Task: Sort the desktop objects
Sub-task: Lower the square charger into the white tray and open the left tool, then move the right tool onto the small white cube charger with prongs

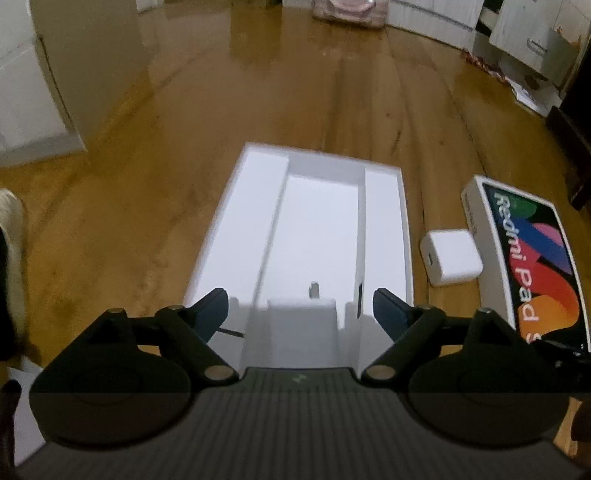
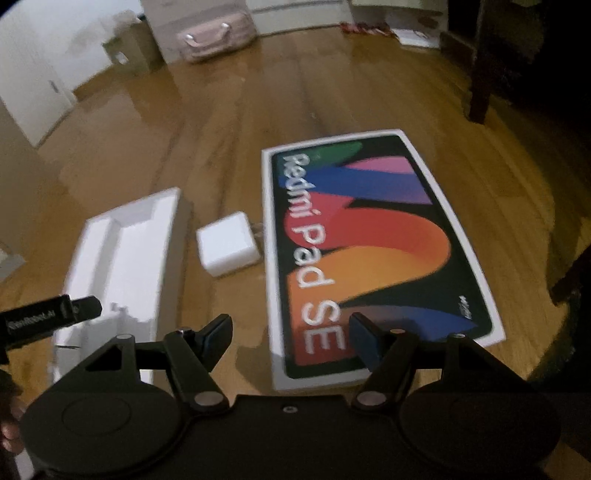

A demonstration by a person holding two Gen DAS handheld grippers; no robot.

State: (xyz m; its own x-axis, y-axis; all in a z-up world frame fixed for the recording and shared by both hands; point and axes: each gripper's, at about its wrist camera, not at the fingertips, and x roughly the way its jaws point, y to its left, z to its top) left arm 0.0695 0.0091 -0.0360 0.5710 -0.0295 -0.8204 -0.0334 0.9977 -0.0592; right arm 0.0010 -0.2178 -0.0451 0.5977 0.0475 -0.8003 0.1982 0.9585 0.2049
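Note:
A white open box tray [image 1: 236, 229] with inner compartments lies on the wooden floor, right in front of my left gripper [image 1: 300, 306], which is open above its near end. A small white item [image 1: 301, 314] sits in the tray's near compartment. A white charger cube [image 1: 452, 260] lies between the tray and the colourful Redmi Pad SE box lid [image 1: 532, 258]. In the right wrist view my right gripper [image 2: 290, 334] is open over the near end of the lid [image 2: 369, 251]; the charger [image 2: 229, 247] and tray [image 2: 122, 251] lie to its left. The left gripper's body [image 2: 48, 317] shows at the left edge.
The wooden floor [image 1: 184, 129] stretches ahead. White cabinets [image 1: 33, 103] stand at the left, a pink case [image 2: 216, 35] at the far end, white drawers and papers [image 1: 528, 48] at the far right, and dark furniture legs [image 2: 480, 74] at the right.

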